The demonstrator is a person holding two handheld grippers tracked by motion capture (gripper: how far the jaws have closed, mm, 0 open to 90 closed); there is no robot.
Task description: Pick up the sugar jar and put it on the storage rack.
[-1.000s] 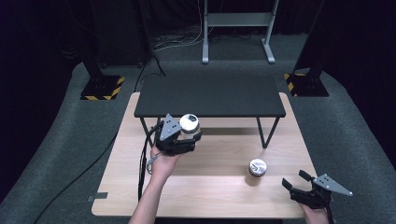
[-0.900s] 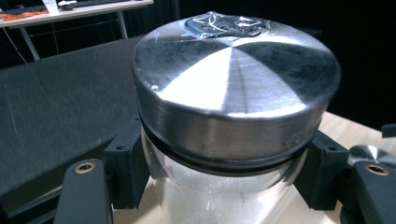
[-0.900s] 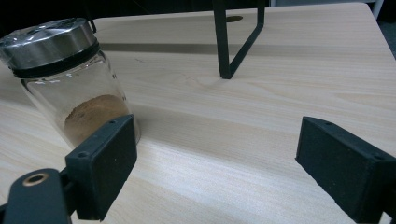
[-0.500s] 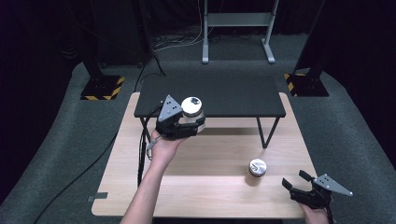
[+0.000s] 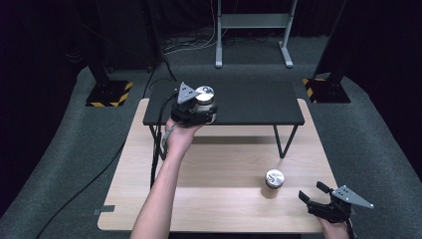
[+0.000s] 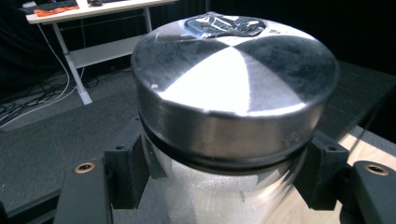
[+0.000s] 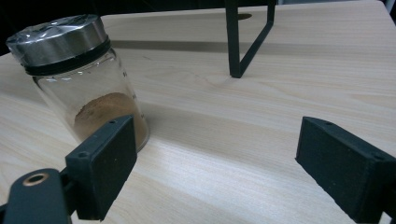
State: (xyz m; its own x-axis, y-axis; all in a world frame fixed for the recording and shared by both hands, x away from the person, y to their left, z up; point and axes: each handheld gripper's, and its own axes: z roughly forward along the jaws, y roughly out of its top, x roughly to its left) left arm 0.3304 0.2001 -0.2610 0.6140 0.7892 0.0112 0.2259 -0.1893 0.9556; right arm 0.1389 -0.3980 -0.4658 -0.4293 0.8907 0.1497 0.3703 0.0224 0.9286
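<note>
Upper centre of high view: left gripper [image 5: 195,110] jaws pinching upright jar [image 5: 204,96] over black shelf [image 5: 249,104]'s left end; right gripper [image 5: 315,194], jaws spread, idle lower right.

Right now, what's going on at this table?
A person's left gripper is shut on a metal-lidded glass jar, held up at the front edge of the black shelf. The right gripper rests open at the near right of the wooden table, close to a second jar with brown powder.
</note>
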